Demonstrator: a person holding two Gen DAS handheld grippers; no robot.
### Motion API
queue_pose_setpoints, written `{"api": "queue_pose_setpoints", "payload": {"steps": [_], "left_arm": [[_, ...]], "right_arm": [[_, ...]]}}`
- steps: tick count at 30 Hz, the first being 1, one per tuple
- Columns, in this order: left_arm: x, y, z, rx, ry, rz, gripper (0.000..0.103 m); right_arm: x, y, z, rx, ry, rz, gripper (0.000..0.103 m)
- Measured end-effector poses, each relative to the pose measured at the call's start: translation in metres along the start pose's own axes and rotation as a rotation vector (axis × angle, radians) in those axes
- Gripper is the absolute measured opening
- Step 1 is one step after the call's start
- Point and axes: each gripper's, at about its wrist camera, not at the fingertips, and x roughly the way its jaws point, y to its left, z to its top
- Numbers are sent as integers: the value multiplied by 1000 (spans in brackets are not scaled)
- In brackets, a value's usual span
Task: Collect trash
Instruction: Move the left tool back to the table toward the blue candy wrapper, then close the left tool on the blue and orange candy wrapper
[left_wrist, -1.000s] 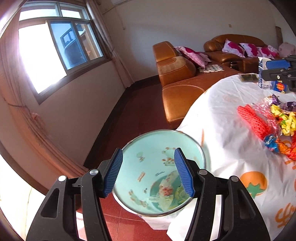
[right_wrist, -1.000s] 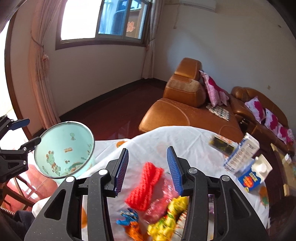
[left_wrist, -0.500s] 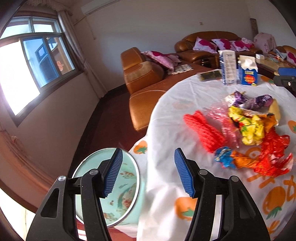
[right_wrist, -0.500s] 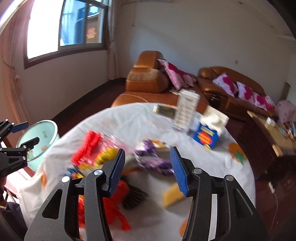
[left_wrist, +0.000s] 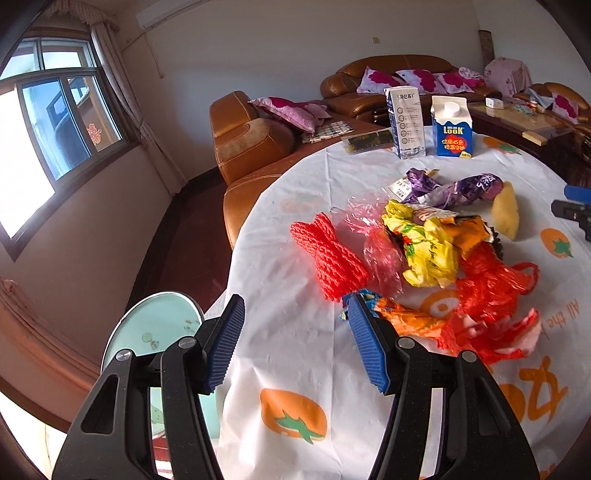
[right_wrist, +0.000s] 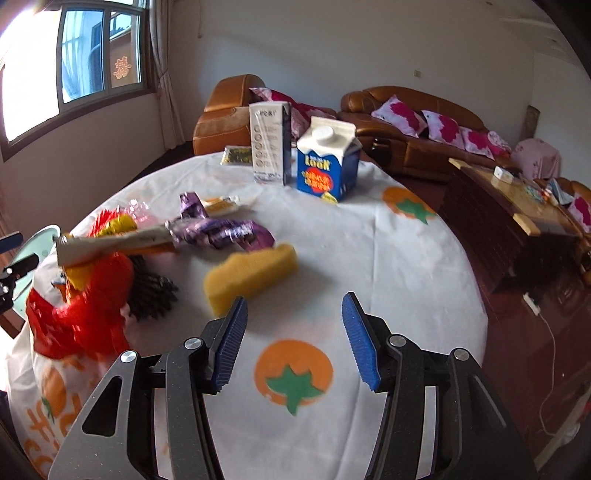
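From the left wrist, the left gripper (left_wrist: 295, 314) stands apart and empty over the table (left_wrist: 295, 236) beside the trash pile (left_wrist: 424, 251), while the right wrist shows the right gripper (right_wrist: 293, 312), its jaws lately widening, empty near a blurred, seemingly yellow sponge (right_wrist: 251, 275).

The right gripper (right_wrist: 293, 312), its jaws just opened wider with nothing between them, hangs over the white tablecloth (right_wrist: 388, 258) just right of a yellow sponge (right_wrist: 251, 273), with purple wrappers (right_wrist: 221, 230) and red netting (right_wrist: 92, 299) to the left and two cartons (right_wrist: 327, 162) far behind.
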Motion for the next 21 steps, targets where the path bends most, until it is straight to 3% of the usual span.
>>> {"api": "queue_pose_setpoints", "payload": {"steps": [7, 12, 21], "left_arm": [[-16, -14, -2, 8, -16, -38, 59], [10, -9, -5, -9, 36, -17, 62], [29, -17, -6, -5, 52, -121, 60]], "right_arm": [[-5, -10, -31, 45, 18, -1, 55], [-7, -5, -30, 45, 6, 8, 56], [1, 4, -35, 29, 19, 9, 56]]}}
